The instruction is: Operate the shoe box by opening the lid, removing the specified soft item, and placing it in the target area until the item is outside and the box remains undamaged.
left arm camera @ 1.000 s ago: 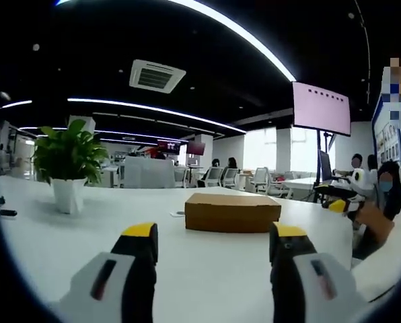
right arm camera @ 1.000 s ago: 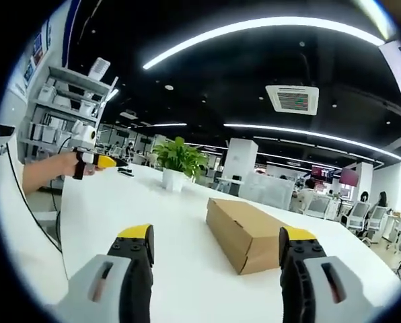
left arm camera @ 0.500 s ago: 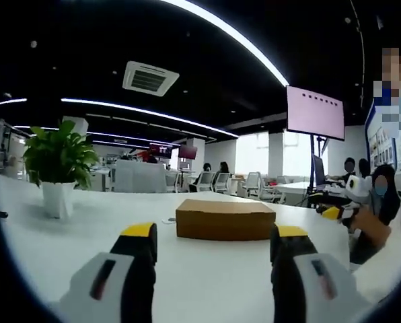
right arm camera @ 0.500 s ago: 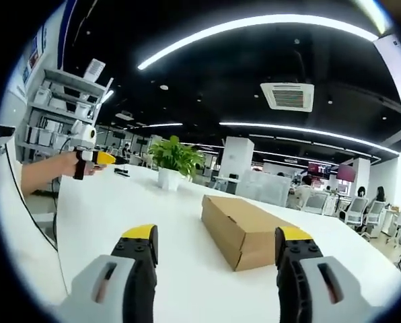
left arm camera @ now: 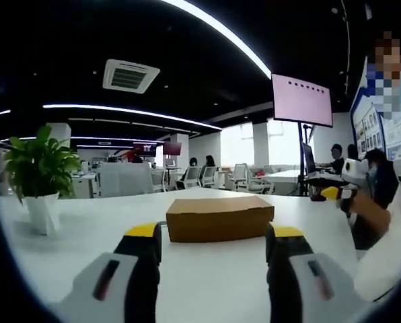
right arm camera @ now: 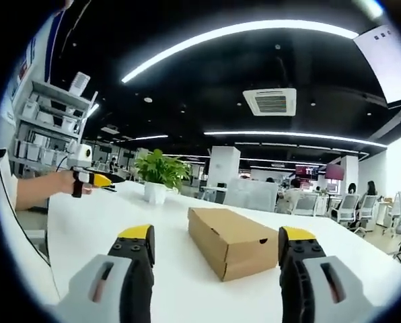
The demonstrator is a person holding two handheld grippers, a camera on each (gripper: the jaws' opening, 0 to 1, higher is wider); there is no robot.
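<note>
A brown cardboard shoe box (left arm camera: 219, 217) lies on the white table (left arm camera: 73, 249) with its lid shut, straight ahead of my left gripper (left arm camera: 214, 241), whose yellow-tipped jaws stand open and empty just short of it. In the right gripper view the same shoe box (right arm camera: 233, 239) shows end-on, a small hole in its near side. My right gripper (right arm camera: 217, 243) is open with nothing in it, a little before the box. The left gripper (right arm camera: 96, 179), held by a person's hand, appears at the left of that view. The soft item is hidden.
A potted green plant (left arm camera: 39, 175) in a white pot stands on the table left of the box, plant (right arm camera: 157, 178) behind it in the right gripper view. A person (left arm camera: 375, 202) sits at the right edge. Shelves (right arm camera: 49, 128) line the left wall; office chairs and desks fill the background.
Both cameras have dropped lower and drawn nearer the table, so the box looks larger and closer to the jaws. The box itself has not moved; its lid stays shut.
</note>
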